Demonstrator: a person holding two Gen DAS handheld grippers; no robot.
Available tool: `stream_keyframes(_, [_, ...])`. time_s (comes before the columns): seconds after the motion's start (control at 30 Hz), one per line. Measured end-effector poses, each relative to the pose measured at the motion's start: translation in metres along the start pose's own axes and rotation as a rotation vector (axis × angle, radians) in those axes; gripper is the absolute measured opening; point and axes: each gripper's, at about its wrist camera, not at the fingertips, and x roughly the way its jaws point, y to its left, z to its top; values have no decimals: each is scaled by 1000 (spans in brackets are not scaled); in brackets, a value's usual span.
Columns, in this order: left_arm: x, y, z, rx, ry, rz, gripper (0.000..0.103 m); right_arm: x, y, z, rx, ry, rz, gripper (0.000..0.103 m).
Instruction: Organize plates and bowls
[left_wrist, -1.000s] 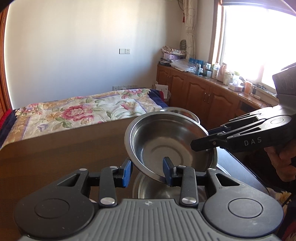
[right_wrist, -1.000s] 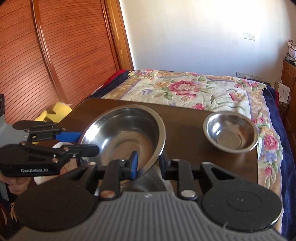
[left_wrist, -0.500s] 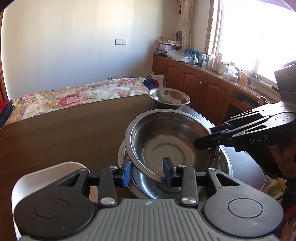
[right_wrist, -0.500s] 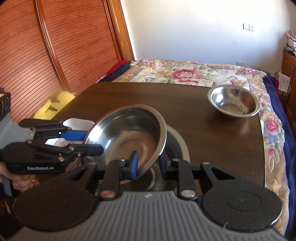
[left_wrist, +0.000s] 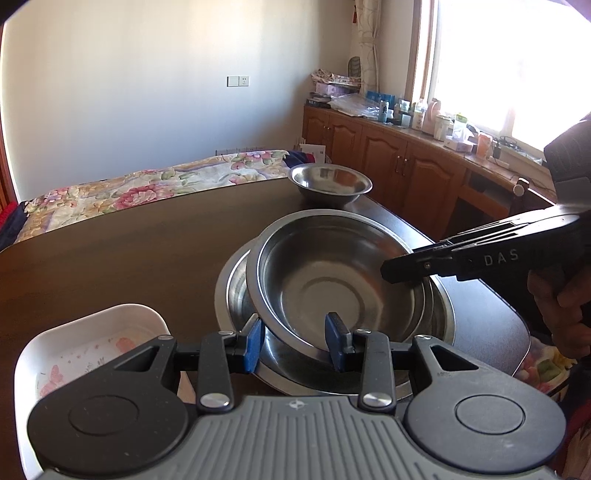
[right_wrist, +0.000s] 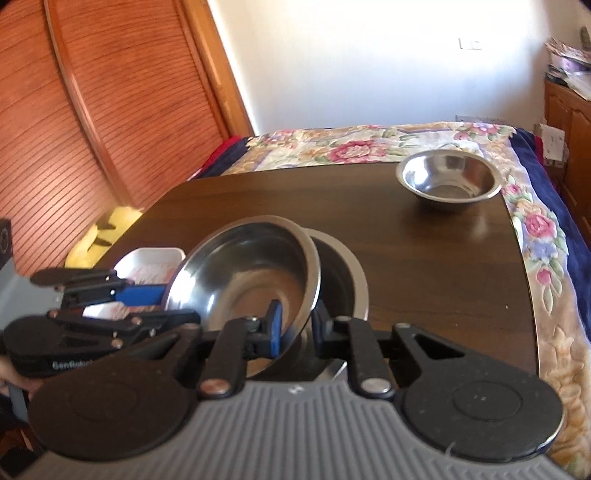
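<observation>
A steel bowl (left_wrist: 332, 280) is tilted, and its lower edge is inside a larger steel bowl (left_wrist: 236, 291) on the dark wooden table (left_wrist: 129, 258). My left gripper (left_wrist: 294, 343) is shut on the near rim, one pad inside and one outside. From the right, my right gripper (left_wrist: 406, 264) grips the opposite rim. In the right wrist view its jaws (right_wrist: 297, 328) are closing on the rim of the steel bowl (right_wrist: 251, 273), with the left gripper (right_wrist: 159, 302) across from it. A smaller steel bowl (right_wrist: 448, 179) stands alone at the table's far corner.
A white rectangular dish (left_wrist: 92, 339) with a floral print lies on the table beside the larger bowl. A bed with a flowered cover (right_wrist: 369, 147) lies beyond the table. Wooden cabinets (left_wrist: 388, 158) under a window line the far side. A hand (left_wrist: 561, 310) holds the right gripper.
Both grippers have sunk with the steel bowl, which hung above the larger bowl and now rests partly inside it. The right gripper's jaws stand closer together than before.
</observation>
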Motion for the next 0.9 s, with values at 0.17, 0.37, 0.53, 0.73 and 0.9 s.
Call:
stream_keyframes(0.17, [1,1,-3,6,6,-8,36,4,-6,-2,17,10,11,17])
stream_keyframes(0.37, [2,3,-3,-14,-2,-12,36,5,-4,-2,-9,10,-9,14])
stream_keyframes(0.53, [0,7,-3,-27,-10,-5,36,5,2,0,-66,20,-40,11])
stream_keyframes(0.73, [1,6,-2,-25,-14,5,36,10,10,3,-136,36,-85,10])
stream_keyframes(0.9, [-3,11,3,-38,-32,14,36,13,20,5,-214,37,-126,11])
